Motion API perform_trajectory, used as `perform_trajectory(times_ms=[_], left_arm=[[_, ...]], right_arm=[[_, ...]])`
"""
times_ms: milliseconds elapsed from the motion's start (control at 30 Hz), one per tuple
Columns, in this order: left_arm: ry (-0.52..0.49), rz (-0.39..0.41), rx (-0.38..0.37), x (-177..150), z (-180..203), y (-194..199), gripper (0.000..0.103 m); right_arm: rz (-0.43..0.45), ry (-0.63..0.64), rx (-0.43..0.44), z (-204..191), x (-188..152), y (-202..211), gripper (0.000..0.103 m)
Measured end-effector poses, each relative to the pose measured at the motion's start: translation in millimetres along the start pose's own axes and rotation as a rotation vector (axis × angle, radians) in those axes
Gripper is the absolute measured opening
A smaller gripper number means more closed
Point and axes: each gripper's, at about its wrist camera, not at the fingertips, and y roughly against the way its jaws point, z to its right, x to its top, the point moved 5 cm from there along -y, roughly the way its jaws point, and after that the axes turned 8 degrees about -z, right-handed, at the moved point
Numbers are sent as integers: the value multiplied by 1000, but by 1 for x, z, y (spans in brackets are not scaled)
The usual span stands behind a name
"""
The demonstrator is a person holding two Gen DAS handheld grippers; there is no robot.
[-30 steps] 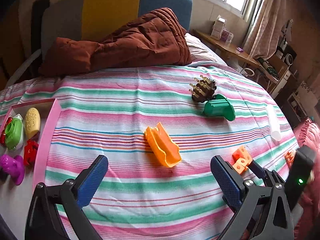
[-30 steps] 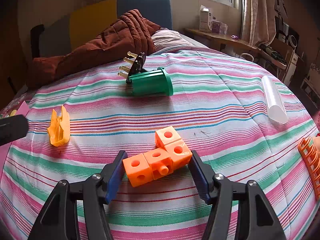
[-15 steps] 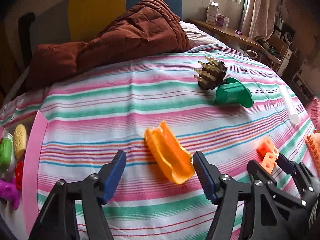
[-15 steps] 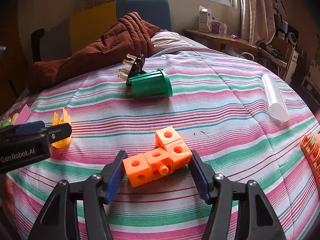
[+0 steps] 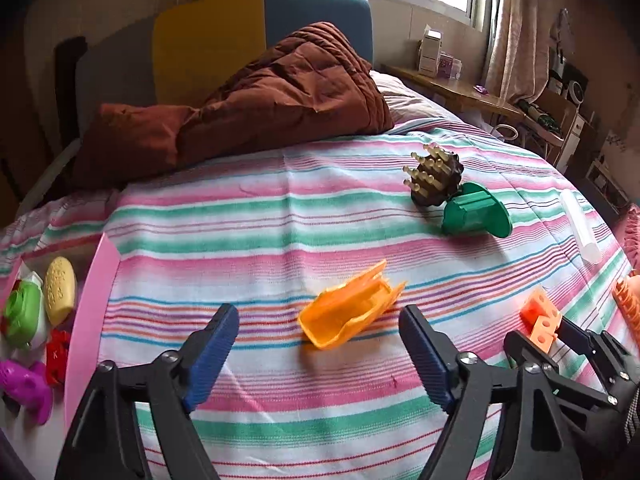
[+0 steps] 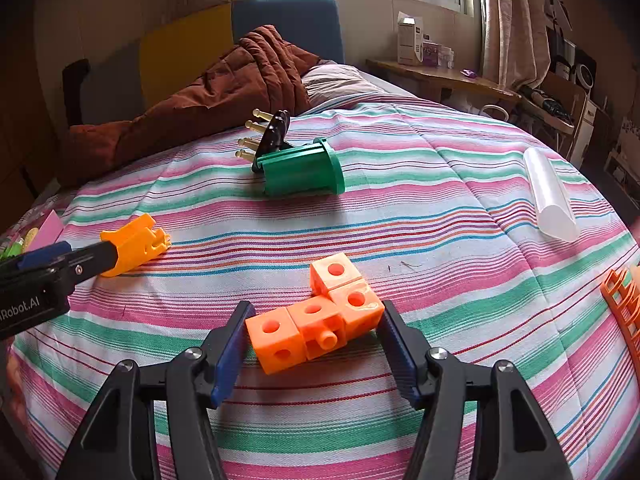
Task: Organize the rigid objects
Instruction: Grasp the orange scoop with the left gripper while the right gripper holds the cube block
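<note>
Watching the bed | pink tray (image 5: 90,308) at left, toys inside | left gripper (image 5: 318,344) opening, orange scoop (image 5: 348,312) loose just ahead, may slide on soft sheet | right gripper (image 6: 312,340) pads against orange blocks (image 6: 316,316), joined cubes could twist apart.

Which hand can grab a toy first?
Right. Its fingers already sit on both sides of the orange cube block. The left gripper is opening, short of the orange scoop-shaped toy.
</note>
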Motion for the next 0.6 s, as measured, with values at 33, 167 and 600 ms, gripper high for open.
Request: perform_trajectory(times_ms=[33,167,600], left_arm=[[-17,10,16,5,2,0,92],[-112,3,44,15,13,-10,93],[-194,-76,-43,-8,32,-27,27]], right_arm=[[0,0,0,0,0,0,63],[1,1,-2,0,0,0,63],[2,2,-3,0,0,0,64]])
